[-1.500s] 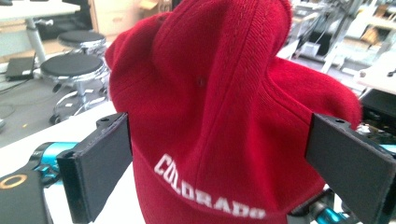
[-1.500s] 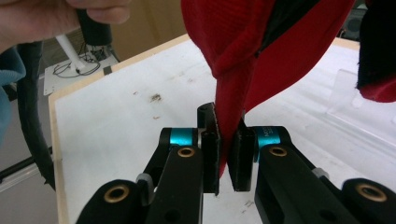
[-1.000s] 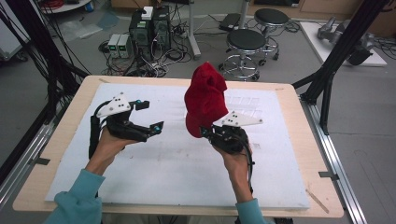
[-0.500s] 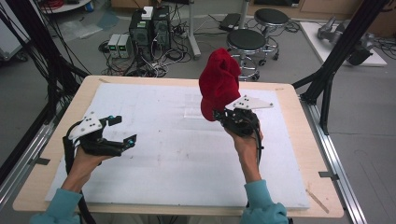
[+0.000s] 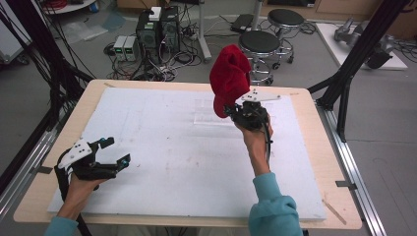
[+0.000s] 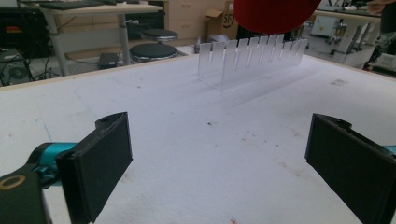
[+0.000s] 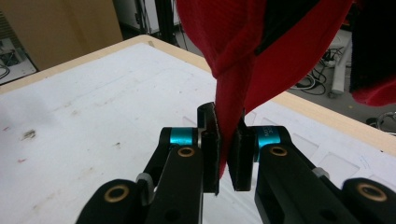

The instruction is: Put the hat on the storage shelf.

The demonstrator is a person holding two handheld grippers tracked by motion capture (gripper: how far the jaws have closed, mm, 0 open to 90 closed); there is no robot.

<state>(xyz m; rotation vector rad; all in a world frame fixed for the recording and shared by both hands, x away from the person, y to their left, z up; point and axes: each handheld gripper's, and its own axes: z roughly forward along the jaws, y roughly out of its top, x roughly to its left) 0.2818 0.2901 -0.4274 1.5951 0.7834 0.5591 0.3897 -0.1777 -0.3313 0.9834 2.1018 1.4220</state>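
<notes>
A grey floor with 2 black stools (image 5: pixel 259 43) and computer towers (image 5: pixel 157 27) is seen behind the white-covered table (image 5: pixel 162 147). A red cap (image 5: pixel 229 78) is clamped above it by the right gripper (image 5: pixel 235 110); the left gripper (image 5: pixel 116 150) is held with jaws apart, low at the near left edge.

Teal sleeves (image 5: pixel 270 206); black gripper (image 7: pixel 225 154) frames with cyan collars, brass-ringed screws, grey three-cornered top plates (image 5: pixel 259 96).

Two round black stools (image 5: pixel 259 43) stand on the floor at twelve o'clock from the table (image 5: pixel 39 196). Computer boxes (image 5: pixel 157 29) with cables are at eleven o'clock.
</notes>
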